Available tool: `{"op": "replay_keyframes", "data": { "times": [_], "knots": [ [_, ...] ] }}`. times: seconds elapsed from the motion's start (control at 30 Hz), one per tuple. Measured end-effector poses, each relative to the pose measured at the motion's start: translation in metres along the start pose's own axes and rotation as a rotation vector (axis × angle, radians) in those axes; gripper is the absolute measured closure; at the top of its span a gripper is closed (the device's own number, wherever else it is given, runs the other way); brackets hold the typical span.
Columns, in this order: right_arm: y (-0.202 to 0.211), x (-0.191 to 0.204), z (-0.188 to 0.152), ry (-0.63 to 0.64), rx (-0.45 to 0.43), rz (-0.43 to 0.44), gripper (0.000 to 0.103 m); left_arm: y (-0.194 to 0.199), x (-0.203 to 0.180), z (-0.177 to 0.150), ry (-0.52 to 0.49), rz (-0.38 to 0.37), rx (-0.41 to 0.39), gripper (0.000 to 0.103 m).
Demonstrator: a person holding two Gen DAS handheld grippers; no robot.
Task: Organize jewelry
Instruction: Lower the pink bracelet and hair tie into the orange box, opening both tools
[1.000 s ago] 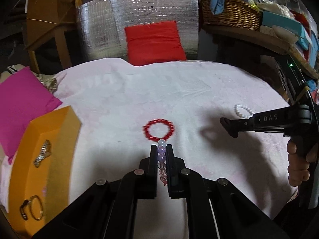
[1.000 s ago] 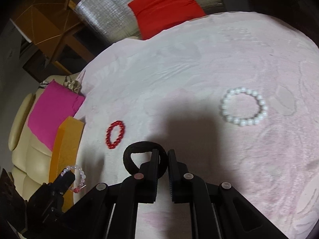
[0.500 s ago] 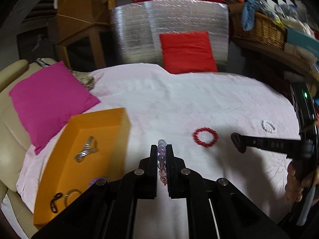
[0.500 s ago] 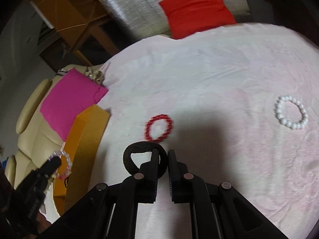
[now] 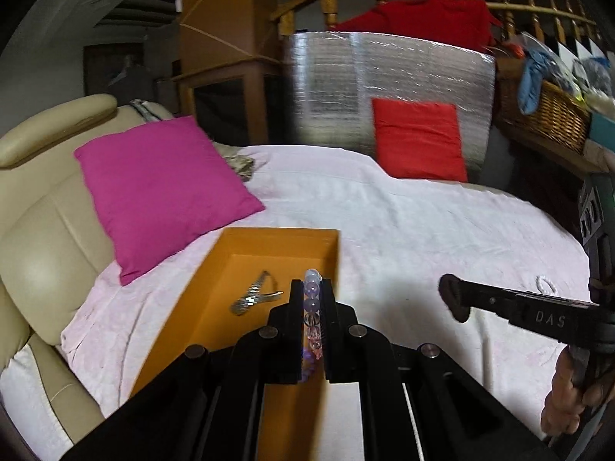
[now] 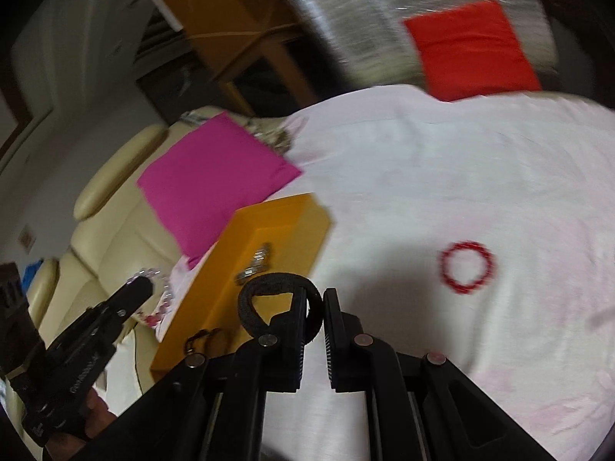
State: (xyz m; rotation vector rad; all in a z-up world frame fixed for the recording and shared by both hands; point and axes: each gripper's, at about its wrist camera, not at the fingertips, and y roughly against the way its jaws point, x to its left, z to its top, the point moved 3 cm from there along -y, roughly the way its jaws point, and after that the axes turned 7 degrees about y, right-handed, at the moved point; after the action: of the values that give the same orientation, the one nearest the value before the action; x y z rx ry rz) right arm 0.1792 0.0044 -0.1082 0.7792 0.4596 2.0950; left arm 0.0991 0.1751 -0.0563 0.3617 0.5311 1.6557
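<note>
In the left wrist view, a cream sofa [image 5: 42, 230] sits at the far left with a magenta cushion [image 5: 161, 188] leaning on it. Next comes the orange box [image 5: 265, 242], open on the pale pink cloth [image 5: 423, 223]; its near end is hidden behind the tongs, so only a silver watch [image 5: 251, 297] can be made out inside. The left tongs [image 5: 311, 292] are closed tight on a bead bracelet [image 5: 312, 296] of clear and lilac beads, which stands above the box's right side; its lower beads are squeezed between the fingers and blur together. Further right, the right tongs [image 5: 453, 299] reach in from the frame edge with a black ring at the tip, seen edge-on. A white bead bracelet [image 5: 546, 284] lies beyond them, small and partly cut off by the tool body. Only a few fingers of the person's hand [image 5: 569, 403] show at the far right.

The right wrist view is smeared by motion. At the left the left tongs [image 6: 142, 288] appear side-on, the beads a pale blur at their tip. The box's contents are mostly covered; the watch and a dark loop [image 6: 200, 340] show. The right tongs [image 6: 315, 307] are pinched shut on a black hair tie [image 6: 269, 288], whose loop hangs over the box's edge. At the right a red bead bracelet [image 6: 467, 267] lies alone on the cloth, its beads indistinct.
</note>
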Motion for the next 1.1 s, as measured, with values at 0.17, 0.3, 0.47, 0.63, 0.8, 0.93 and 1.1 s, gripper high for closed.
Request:
{"op": "replay_keyframes", "data": {
  "times": [0.17,0.3,0.47,0.63,0.8,0.93,1.1],
  "knots": [
    [-0.027,0.045,0.008,0.067,0.041,0.028,0.093,-0.006,0.04,-0.002,0.058,0.04,0.004,0.095],
    [-0.044,0.066,0.007,0.094,0.072,0.032,0.093,-0.013,0.084,-0.009,0.118,0.09,0.018,0.095],
    [-0.069,0.084,0.004,0.063,0.117,-0.002,0.093,-0.025,0.125,-0.015,0.159,0.101,0.055,0.095],
    [-0.102,0.094,-0.004,-0.079,0.157,-0.021,0.093,-0.04,0.135,-0.013,0.158,0.047,0.088,0.095],
    [-0.129,0.096,-0.01,-0.219,0.134,-0.057,0.093,-0.064,0.129,-0.008,0.111,-0.012,0.132,0.095],
    [-0.145,0.095,-0.013,-0.122,0.062,-0.105,0.093,-0.095,0.127,-0.015,0.074,-0.033,0.204,0.095],
    [-0.163,0.076,-0.014,-0.126,0.077,-0.111,0.091,-0.119,0.136,-0.025,0.099,-0.037,0.245,0.095]
  ]
}}
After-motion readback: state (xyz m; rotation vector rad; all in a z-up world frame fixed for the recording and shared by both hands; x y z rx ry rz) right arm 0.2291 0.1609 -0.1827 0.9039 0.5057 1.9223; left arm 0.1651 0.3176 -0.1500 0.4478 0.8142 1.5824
